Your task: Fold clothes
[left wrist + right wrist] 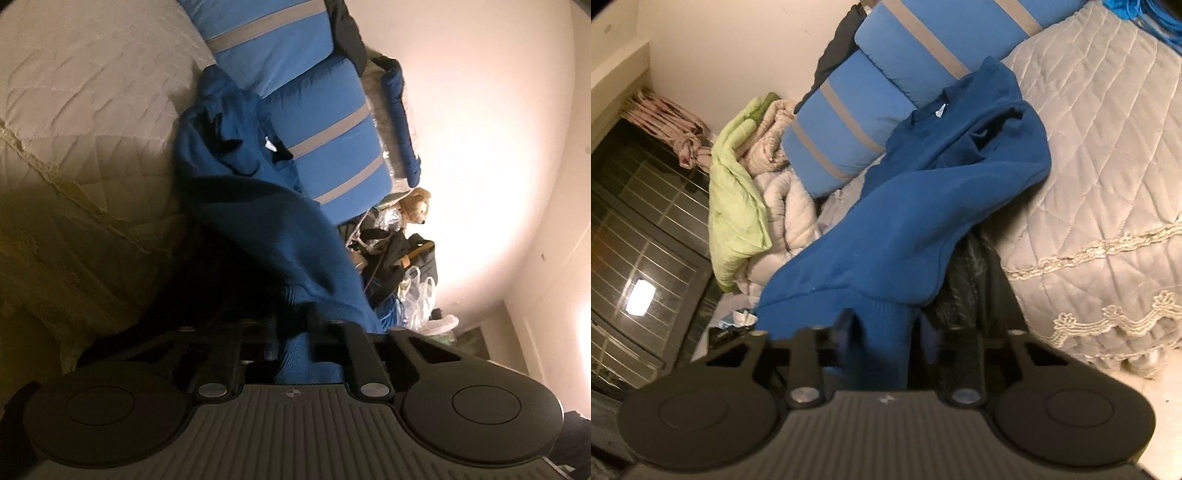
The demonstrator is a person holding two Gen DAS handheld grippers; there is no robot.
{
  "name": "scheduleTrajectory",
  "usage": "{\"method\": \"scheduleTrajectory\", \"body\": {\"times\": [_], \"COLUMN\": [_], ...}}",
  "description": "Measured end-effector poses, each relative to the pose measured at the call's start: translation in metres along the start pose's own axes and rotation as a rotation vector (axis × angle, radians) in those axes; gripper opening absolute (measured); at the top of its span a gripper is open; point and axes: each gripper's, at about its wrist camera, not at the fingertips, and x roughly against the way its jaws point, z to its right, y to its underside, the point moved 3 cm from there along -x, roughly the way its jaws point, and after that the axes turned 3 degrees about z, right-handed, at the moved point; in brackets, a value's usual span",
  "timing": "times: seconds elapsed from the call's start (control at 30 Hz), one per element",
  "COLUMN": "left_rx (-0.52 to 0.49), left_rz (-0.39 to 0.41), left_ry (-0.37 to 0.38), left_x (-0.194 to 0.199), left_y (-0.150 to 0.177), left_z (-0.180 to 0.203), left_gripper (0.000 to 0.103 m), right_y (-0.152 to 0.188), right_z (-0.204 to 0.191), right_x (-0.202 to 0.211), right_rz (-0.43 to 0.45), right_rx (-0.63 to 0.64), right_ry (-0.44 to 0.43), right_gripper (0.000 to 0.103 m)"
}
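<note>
A dark blue sweatshirt (258,221) lies crumpled on a beige quilted bedspread (92,110) and stretches toward the camera. In the left wrist view its ribbed hem runs between the black fingers, and my left gripper (295,328) is shut on it. In the right wrist view the same sweatshirt (923,184) drapes from the bed, its neck opening and white label (940,110) at the far end by the pillows. Another stretch of the ribbed hem is pinched in my right gripper (882,332), which is shut on it.
Blue pillows with grey stripes (849,129) lean at the head of the bed (1108,147). A green and cream duvet pile (746,192) lies beside them, near a dark window (639,240). A stuffed bear (415,205) and bags (399,266) sit against the wall.
</note>
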Motion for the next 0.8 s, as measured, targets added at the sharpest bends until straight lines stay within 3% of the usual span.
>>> {"method": "scheduleTrajectory", "body": {"times": [0.1,0.13,0.63,0.8], "left_rx": [-0.03,-0.038,-0.1,-0.158], "left_rz": [0.016,0.021,0.057,0.081], "left_ry": [-0.049,-0.064,-0.285,-0.276], "left_x": [0.003,0.003,-0.004,-0.008], "left_y": [0.0,0.0,-0.015,-0.025], "left_z": [0.014,0.018,0.066,0.083], "left_gripper": [0.009,0.009,0.008,0.008], "right_y": [-0.001,-0.002,-0.028,-0.044], "right_z": [-0.006,-0.009,-0.058,-0.071], "right_x": [0.003,0.004,0.015,0.015], "right_rz": [-0.003,-0.001,0.086,0.123], "right_rx": [0.017,0.022,0.085,0.098], "right_ry": [0.022,0.021,0.087,0.079], "right_gripper": [0.019,0.012,0.009,0.009]}}
